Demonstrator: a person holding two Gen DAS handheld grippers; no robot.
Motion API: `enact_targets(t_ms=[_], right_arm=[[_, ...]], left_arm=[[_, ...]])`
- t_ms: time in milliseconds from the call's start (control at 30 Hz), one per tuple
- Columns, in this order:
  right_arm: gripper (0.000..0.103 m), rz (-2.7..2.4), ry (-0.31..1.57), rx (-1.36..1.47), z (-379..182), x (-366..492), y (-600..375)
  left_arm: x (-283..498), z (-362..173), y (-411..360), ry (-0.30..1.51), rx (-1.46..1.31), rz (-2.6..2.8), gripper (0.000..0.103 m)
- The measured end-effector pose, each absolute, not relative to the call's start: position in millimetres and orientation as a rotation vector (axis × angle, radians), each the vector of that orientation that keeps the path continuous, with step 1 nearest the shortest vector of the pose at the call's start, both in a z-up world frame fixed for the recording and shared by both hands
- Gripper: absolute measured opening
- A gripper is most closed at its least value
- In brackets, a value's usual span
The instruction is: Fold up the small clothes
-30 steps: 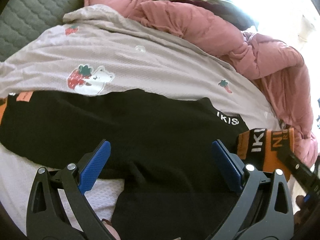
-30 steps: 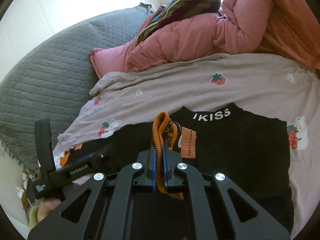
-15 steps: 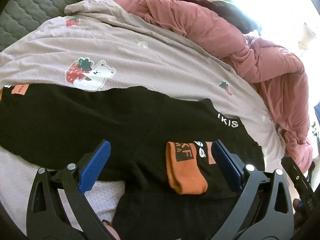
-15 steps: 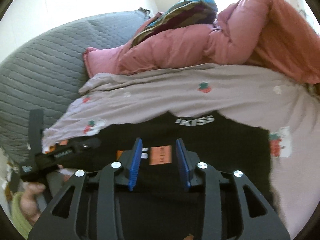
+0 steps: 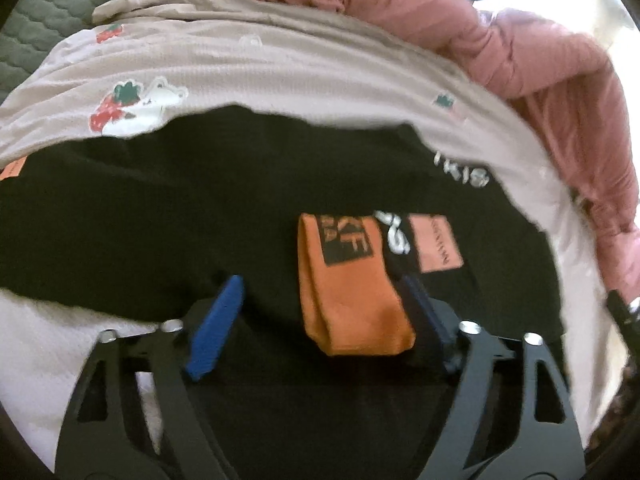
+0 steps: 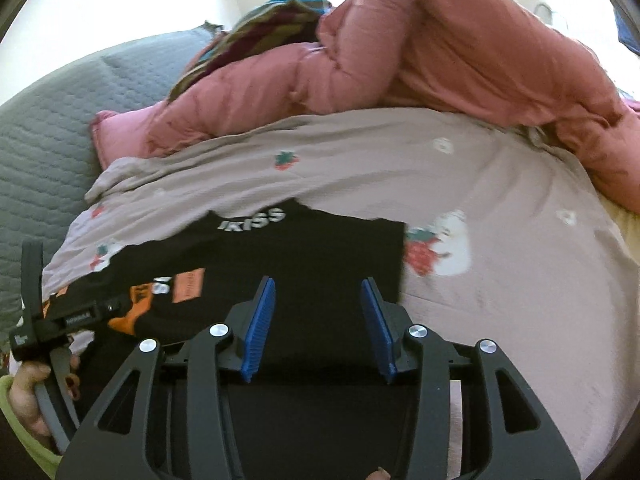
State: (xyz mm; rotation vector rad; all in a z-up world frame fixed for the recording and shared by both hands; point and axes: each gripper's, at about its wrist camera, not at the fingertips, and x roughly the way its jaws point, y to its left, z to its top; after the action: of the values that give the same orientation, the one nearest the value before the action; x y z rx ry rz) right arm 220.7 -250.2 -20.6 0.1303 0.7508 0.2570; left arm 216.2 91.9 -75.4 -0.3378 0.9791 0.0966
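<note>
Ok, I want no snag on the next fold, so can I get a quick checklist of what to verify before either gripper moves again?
1. Orange ribbed cuff lies folded onto the black garment: ok.
2. Left gripper jaws closing, cuff between them, pads not yet pressing: ok.
3. Right gripper jaws opening, nothing pinched, only black fabric beneath: ok.
4. Black garment flat on the beige strawberry-print sheet: near edge hidden, cannot tell.
5. Pink puffy quilt lies behind the garment, not on it: ok.
6. The two grippers are apart; the left one shows at the left edge of the right wrist view: ok.
</note>
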Motion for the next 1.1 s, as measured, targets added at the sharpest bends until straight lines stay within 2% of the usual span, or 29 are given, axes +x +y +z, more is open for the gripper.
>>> enact_targets(t_ms=[100, 133, 167, 233, 300, 333, 367, 400, 900, 1000, 1100], right_arm=[[0.043, 0.240, 0.758, 0.145, -25.6, 219.8, -262.3], [0.043, 0.236, 0.758, 0.151, -26.4, 219.7, -265.2], [0.043, 0.233, 0.759, 0.154, -27.1, 219.4, -268.7], [0.043, 0.228, 0.764, 0.156, -29.4, 219.4, -273.7], [0.043, 0.226, 0.769, 0.156, -30.7, 219.5, -277.2], [0.043, 0.226, 0.775, 0.154, -31.7, 220.4, -277.8], [0.043, 0.224, 0.785, 0.151, -34.1, 221.0, -278.6], [0.043, 0.222, 0.793, 0.152, -35.8, 221.8, -279.0], [0.043, 0.278, 0.800, 0.125, -35.9, 219.0, -264.0], [0.043, 0.300, 0.793, 0.121, -32.9, 219.0, -257.3], [0.048, 0.331, 0.796, 0.101, -30.5, 221.2, -246.0]], left_arm=[[216.6, -81.0, 73.8, 0.973, -0.235, 0.127, 0.076], [216.5, -81.6, 69.2, 0.970, -0.214, 0.125, 0.067], [216.8, -82.5, 65.2, 0.972, -0.193, 0.115, 0.052], [217.1, -81.2, 58.8, 0.967, -0.145, 0.109, 0.046], [216.4, -78.1, 54.8, 0.945, -0.114, 0.106, 0.031], [216.0, -76.4, 54.4, 0.936, -0.100, 0.118, 0.014], [215.1, -73.3, 55.9, 0.916, -0.094, 0.118, 0.003], [215.6, -70.9, 57.7, 0.909, -0.100, 0.111, 0.001], [198.4, -38.8, 111.9, 0.862, -0.261, 0.098, 0.000], [198.3, -35.8, 104.6, 0.843, -0.256, 0.055, 0.017], [200.2, -40.2, 75.8, 0.855, -0.176, -0.017, 0.021]])
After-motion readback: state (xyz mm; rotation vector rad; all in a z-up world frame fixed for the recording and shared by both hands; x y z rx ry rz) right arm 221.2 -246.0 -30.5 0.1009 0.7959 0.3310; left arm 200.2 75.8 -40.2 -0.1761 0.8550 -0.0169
